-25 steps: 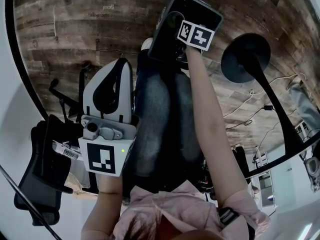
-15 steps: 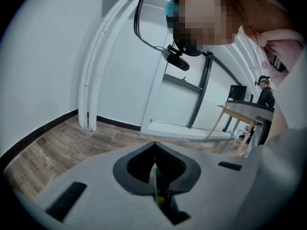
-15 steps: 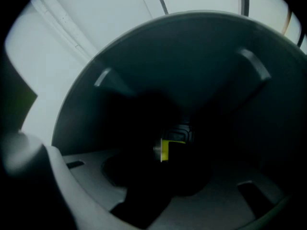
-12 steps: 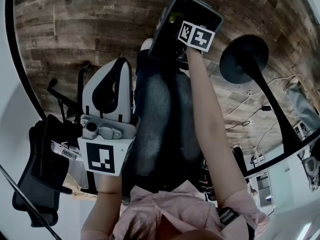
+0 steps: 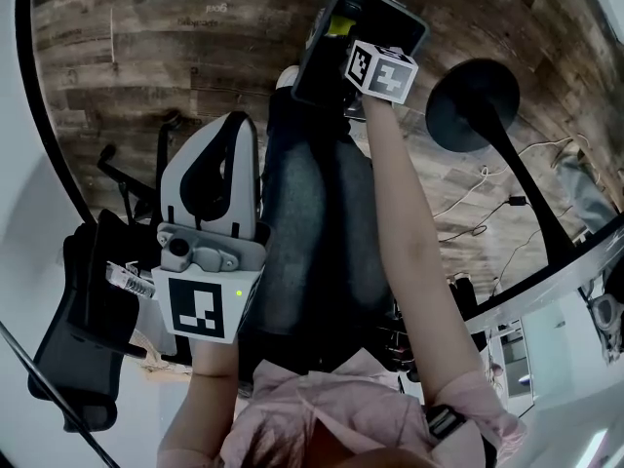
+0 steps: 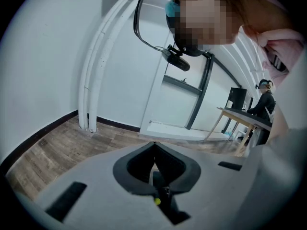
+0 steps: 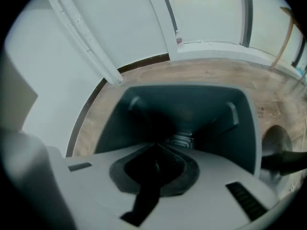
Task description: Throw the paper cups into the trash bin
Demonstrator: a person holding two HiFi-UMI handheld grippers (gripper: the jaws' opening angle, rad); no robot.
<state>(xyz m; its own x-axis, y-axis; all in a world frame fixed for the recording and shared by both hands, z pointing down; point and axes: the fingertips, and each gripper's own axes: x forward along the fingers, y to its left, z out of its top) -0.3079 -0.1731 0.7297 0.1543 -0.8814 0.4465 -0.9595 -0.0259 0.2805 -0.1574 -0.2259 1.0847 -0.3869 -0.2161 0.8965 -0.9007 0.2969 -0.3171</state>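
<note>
Below me runs a wooden plank floor. The dark trash bin stands on it, with a round black stand base near it and a black office chair well apart.

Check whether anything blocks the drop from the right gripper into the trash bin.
Nothing visible does. The right gripper, whose jaws have just closed with nothing between them, hangs directly over the open trash bin. No lid or other object crosses the bin's mouth.
</note>
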